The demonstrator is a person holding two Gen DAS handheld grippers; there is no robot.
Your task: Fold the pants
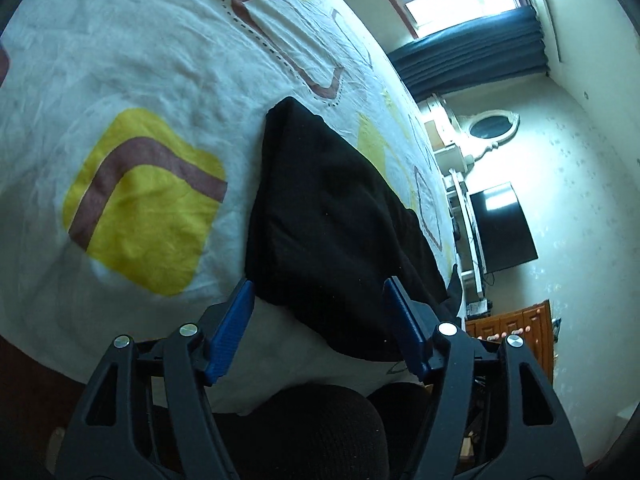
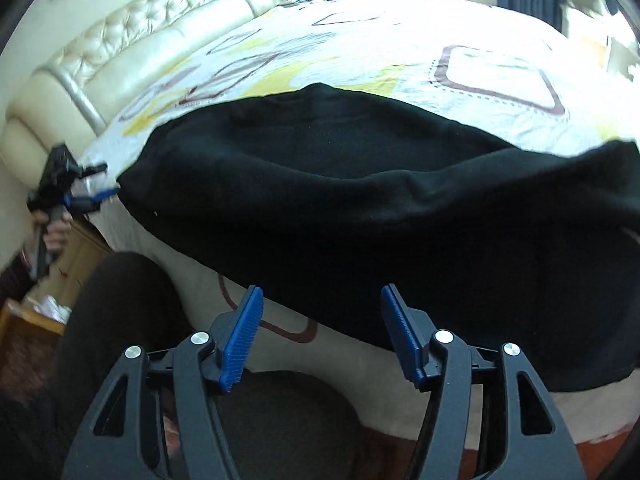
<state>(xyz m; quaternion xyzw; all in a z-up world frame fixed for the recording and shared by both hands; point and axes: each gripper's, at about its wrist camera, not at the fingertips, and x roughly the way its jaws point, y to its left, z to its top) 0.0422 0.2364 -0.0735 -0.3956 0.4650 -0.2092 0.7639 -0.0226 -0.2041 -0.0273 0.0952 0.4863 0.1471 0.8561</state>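
Note:
The black pants (image 1: 332, 220) lie folded lengthwise along the near edge of the bed, and their near side hangs over the mattress edge. In the right wrist view the pants (image 2: 360, 200) stretch from left to right across the frame. My left gripper (image 1: 318, 284) is open at one end of the pants, with the cloth's corner showing between its blue pads, which do not press on it. That same left gripper (image 2: 105, 180) appears at the far left, held by a hand. My right gripper (image 2: 322, 290) is open just short of the hanging cloth, gripping nothing.
The bed sheet (image 1: 140, 80) is white with yellow and brown squares. A cream tufted headboard (image 2: 120, 40) rises on the left. A television (image 1: 504, 228), a wooden cabinet (image 1: 516, 332) and blue curtains (image 1: 472, 52) stand past the bed. The person's dark-clad leg (image 2: 112, 320) is by the bedside.

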